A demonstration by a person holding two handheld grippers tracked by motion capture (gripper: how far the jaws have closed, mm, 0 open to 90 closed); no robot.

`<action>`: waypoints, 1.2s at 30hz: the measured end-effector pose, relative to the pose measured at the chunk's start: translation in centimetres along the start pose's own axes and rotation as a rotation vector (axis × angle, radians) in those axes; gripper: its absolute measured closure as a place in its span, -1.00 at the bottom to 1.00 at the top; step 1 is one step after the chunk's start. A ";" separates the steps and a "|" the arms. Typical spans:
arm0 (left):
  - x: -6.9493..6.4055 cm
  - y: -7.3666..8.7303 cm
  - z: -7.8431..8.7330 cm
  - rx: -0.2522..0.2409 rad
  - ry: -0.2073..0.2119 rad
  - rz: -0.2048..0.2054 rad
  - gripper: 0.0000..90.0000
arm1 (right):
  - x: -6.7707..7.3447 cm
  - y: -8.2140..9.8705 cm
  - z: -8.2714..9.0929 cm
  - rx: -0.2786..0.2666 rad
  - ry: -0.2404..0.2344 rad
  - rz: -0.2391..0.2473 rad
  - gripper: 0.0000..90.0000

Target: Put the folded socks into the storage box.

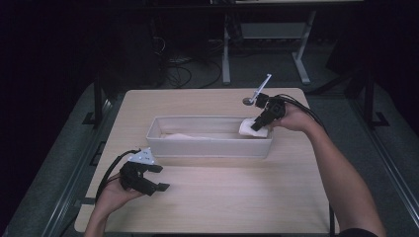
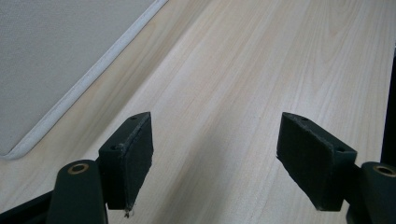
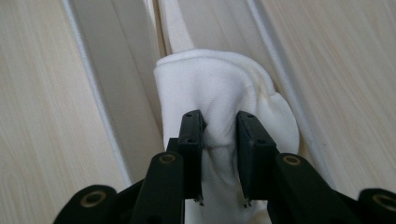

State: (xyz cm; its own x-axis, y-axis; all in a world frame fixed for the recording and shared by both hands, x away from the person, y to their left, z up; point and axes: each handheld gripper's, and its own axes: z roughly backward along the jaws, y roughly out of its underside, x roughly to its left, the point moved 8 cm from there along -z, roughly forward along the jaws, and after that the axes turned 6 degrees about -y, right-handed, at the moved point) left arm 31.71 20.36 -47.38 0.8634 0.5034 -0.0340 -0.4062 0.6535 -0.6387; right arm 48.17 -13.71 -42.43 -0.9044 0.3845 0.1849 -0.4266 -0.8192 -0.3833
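While its jaws stood close together, pinching a fold of fabric, the right hand-held gripper [image 3: 219,161] had hold of a white cloth [image 3: 224,93]. The cloth bunched up just beyond the pads and spread outward over the rim of a long, pale bin [image 1: 210,145], at the bin's right end in the high view [image 1: 253,128]. Past the cloth, the bin's inner walls ran away from this hand-held gripper, with more pale fabric [image 1: 190,136] lying along the bottom. On either side of the bin lay the light wooden surface [image 1: 237,197]. Just behind the right hand-held gripper [image 1: 260,122], a small round-based stand with a slanting stem [image 1: 257,94] sat on the surface.

Well apart from all this, the left hand-held gripper [image 1: 159,177] hovered near the front left of the surface, its jaws spread wide with nothing between them. Beyond its pads [image 2: 133,158] lay bare wood, and off to its left a grey mat edge [image 2: 84,84].
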 end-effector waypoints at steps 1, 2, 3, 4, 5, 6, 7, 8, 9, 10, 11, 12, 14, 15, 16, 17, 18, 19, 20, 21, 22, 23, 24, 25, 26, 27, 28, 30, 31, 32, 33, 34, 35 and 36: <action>0.0 0.0 0.0 0.000 0.000 -0.001 -0.41 | 0.0 0.0 0.0 -0.001 0.000 -0.001 0.62; 0.0 0.0 0.0 -0.001 0.000 0.001 -0.41 | -0.1 0.0 -0.1 -0.002 0.000 -0.003 0.62; 0.0 0.0 0.1 -0.001 0.000 0.002 -0.41 | -0.1 0.0 -0.1 0.001 0.001 -0.004 0.62; 0.0 0.0 0.1 0.002 0.001 0.002 -0.40 | -0.1 0.1 -0.2 0.004 0.001 -0.005 0.62; 0.0 0.1 0.1 0.003 0.000 0.002 -0.41 | -0.2 0.1 -0.3 0.007 0.003 -0.006 0.62; 0.0 0.1 0.1 0.004 -0.001 0.003 -0.40 | -0.2 0.1 -0.4 0.007 0.003 -0.007 0.62; 0.0 0.1 0.1 0.003 -0.001 0.004 -0.41 | -0.2 0.2 -0.5 0.007 0.002 -0.008 0.62; 0.0 0.1 0.1 0.002 0.000 0.004 -0.41 | -0.3 0.3 -0.6 0.010 0.003 -0.011 0.62; 0.0 0.1 0.1 0.004 -0.001 0.002 -0.41 | -0.3 0.4 -0.7 0.008 0.000 -0.016 0.62; 0.0 0.1 0.1 0.001 -0.001 0.000 -0.41 | -0.4 0.5 -0.9 0.008 -0.004 -0.017 0.62; 0.0 0.1 0.1 0.001 0.000 0.000 -0.41 | -0.4 0.7 -1.1 0.010 -0.005 -0.019 0.62; 0.0 0.1 0.1 0.001 0.001 0.000 -0.41 | -0.4 0.8 -1.3 0.014 -0.005 -0.023 0.62; -0.1 0.1 0.0 0.003 0.003 0.002 -0.41 | -0.5 1.0 -1.7 0.012 -0.010 -0.027 0.62; -0.1 0.1 0.0 0.005 0.004 0.003 -0.41 | -0.5 1.1 -1.9 0.016 -0.011 -0.030 0.62; -0.1 0.2 0.0 0.005 0.006 0.005 -0.41 | -0.5 1.2 -2.0 0.021 -0.013 -0.031 0.62; -0.1 0.2 0.0 0.005 0.005 0.004 -0.41 | -0.5 1.2 -2.2 0.023 -0.014 -0.031 0.62; -0.1 0.2 0.0 0.005 0.005 0.004 -0.41 | -0.6 1.2 -2.3 0.023 -0.015 -0.030 0.62; -0.1 0.2 0.0 0.004 0.004 0.004 -0.41 | -0.6 1.2 -2.4 0.021 -0.016 -0.029 0.62; 0.0 0.2 0.0 0.004 0.003 0.004 -0.41 | -0.6 1.2 -2.5 0.022 -0.018 -0.030 0.62; -0.1 0.2 0.0 0.004 0.004 0.005 -0.41 | -0.5 1.2 -2.6 0.024 -0.019 -0.030 0.62; -0.1 0.2 0.0 0.005 0.005 0.007 -0.41 | -0.5 1.2 -2.7 0.026 -0.019 -0.031 0.62; -0.1 0.2 0.0 0.005 0.006 0.007 -0.41 | -0.5 1.2 -2.8 0.031 -0.019 -0.028 0.62; -0.1 0.2 0.0 0.006 0.008 0.005 -0.41 | -0.5 1.3 -2.9 0.037 -0.016 -0.025 0.61; -0.1 0.2 -0.1 0.007 0.010 0.005 -0.41 | -0.5 1.3 -3.0 0.038 -0.017 -0.027 0.61; -0.1 0.2 -0.1 0.007 0.010 0.003 -0.41 | -0.5 1.3 -3.1 0.038 -0.018 -0.026 0.61; -0.1 0.2 -0.1 0.006 0.011 0.003 -0.41 | -0.5 1.3 -3.2 0.041 -0.017 -0.027 0.61; -0.2 0.2 -0.1 0.006 0.012 0.005 -0.41 | -0.5 1.4 -3.3 0.043 -0.015 -0.026 0.61; -0.1 0.2 0.0 0.005 0.011 0.005 -0.41 | -0.5 1.4 -3.4 0.045 -0.015 -0.025 0.61; -0.1 0.2 0.0 0.004 0.011 0.006 -0.41 | -0.5 1.3 -3.4 0.043 -0.013 -0.025 0.61; -0.1 0.2 0.0 0.006 0.013 0.009 -0.41 | -0.5 1.3 -3.5 0.043 -0.011 -0.024 0.61; -0.1 0.3 0.0 0.007 0.013 0.009 -0.41 | -0.5 1.2 -3.5 0.045 -0.010 -0.019 0.61; -0.1 0.3 0.0 0.008 0.012 0.007 -0.42 | -0.5 1.2 -3.6 0.047 -0.010 -0.017 0.61; -0.1 0.3 0.0 0.008 0.012 0.006 -0.42 | -0.5 1.2 -3.6 0.049 -0.010 -0.018 0.61; -0.1 0.3 0.0 0.007 0.012 0.006 -0.42 | -0.5 1.2 -3.7 0.051 -0.010 -0.017 0.61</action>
State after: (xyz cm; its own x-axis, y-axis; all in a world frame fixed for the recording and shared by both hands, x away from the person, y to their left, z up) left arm 31.52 20.52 -47.53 0.8642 0.5010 -0.0470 -0.4137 0.6542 -0.6331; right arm 48.09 -13.32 -46.31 -0.8970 0.3944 0.1996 -0.4406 -0.8334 -0.3337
